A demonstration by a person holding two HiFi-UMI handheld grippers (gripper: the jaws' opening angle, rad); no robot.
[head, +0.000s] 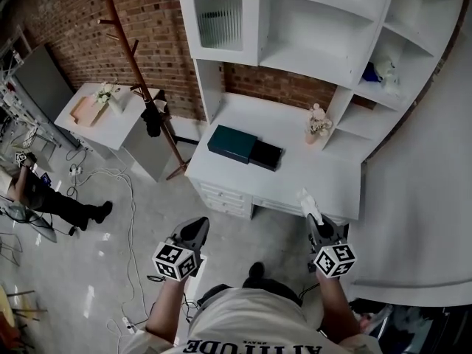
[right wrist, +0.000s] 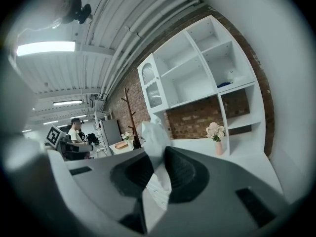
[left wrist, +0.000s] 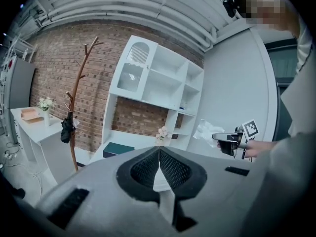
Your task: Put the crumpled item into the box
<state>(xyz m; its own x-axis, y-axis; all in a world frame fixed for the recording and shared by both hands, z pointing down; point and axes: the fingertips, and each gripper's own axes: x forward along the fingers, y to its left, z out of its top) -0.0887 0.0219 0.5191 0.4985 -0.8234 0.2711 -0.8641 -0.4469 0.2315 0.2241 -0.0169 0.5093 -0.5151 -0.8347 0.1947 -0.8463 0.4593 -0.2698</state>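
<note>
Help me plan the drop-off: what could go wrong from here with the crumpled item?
1. The right tool pinches the crumpled item only by its lower end, so it might slip free on the way.
2. The flower vase stands on the desk right of the box; reaching in could knock it over.

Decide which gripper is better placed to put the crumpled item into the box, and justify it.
Right. The right gripper grips the crumpled item at the front edge of the desk, facing the box. The left gripper is shut and empty, farther left.
</note>
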